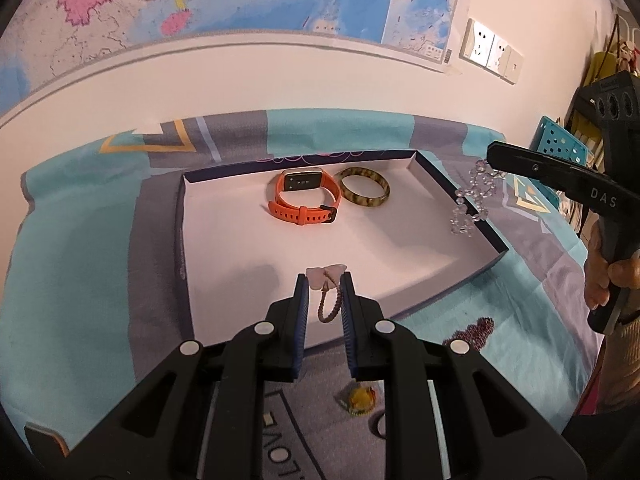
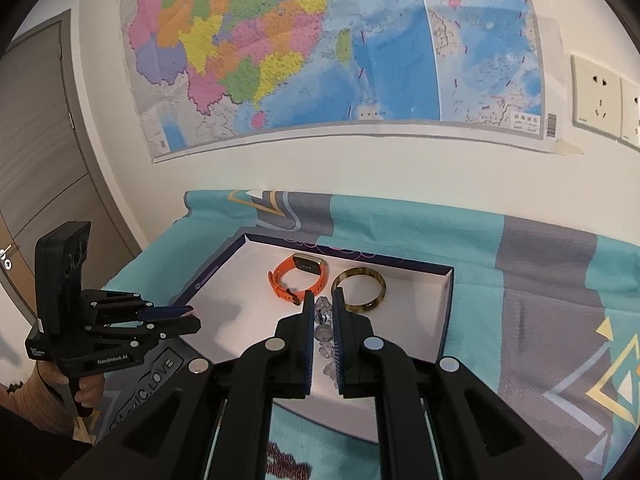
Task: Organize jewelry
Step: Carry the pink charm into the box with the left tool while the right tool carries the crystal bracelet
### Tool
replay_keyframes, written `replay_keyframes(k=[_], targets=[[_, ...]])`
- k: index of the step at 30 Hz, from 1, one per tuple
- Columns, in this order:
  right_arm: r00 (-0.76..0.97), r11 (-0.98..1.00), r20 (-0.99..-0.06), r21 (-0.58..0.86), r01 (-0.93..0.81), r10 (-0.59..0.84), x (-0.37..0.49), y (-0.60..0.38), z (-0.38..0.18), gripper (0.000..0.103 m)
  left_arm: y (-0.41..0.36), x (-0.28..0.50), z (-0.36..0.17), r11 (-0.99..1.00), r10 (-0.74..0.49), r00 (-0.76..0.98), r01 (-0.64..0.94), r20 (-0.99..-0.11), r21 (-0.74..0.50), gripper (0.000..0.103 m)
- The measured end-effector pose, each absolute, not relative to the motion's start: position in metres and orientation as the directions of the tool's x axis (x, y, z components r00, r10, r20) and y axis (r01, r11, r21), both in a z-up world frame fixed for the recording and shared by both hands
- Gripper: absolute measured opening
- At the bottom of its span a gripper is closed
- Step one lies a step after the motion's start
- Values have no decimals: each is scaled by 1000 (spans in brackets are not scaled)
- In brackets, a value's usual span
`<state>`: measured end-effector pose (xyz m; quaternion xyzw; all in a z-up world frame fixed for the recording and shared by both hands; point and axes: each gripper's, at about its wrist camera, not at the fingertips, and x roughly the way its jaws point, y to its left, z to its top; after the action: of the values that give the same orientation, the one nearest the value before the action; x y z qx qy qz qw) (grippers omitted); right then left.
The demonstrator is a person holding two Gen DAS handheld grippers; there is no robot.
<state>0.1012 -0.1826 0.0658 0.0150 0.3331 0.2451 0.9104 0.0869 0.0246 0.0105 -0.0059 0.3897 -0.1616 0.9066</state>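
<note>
A shallow white box (image 1: 224, 240) with dark rim lies on the cloth. In it lie an orange watch (image 1: 306, 198) and a mottled brown bangle (image 1: 363, 192); both show in the right wrist view, the watch (image 2: 298, 276) left of the bangle (image 2: 360, 290). My left gripper (image 1: 325, 282) is shut on a pink hair tie with a pale bow (image 1: 329, 292), above the box's near part. My right gripper (image 2: 322, 300) is shut on a clear bead bracelet (image 2: 324, 332), which hangs over the box's right rim (image 1: 474, 200).
A teal and grey patterned cloth (image 1: 100, 240) covers the table. A small yellow trinket (image 1: 360, 399) and a dark red beaded item (image 1: 474, 330) lie on the cloth near the box. A wall with a map (image 2: 320, 60) stands behind. Blue perforated bins (image 1: 560, 148) sit at right.
</note>
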Motion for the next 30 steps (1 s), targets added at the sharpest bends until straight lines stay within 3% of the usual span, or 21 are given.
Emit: replay_keyframes(k=[30], targets=[[573, 859, -650, 287, -423, 499, 167, -152, 25, 7, 3, 159, -15, 954, -273, 577, 264, -770, -140, 16]])
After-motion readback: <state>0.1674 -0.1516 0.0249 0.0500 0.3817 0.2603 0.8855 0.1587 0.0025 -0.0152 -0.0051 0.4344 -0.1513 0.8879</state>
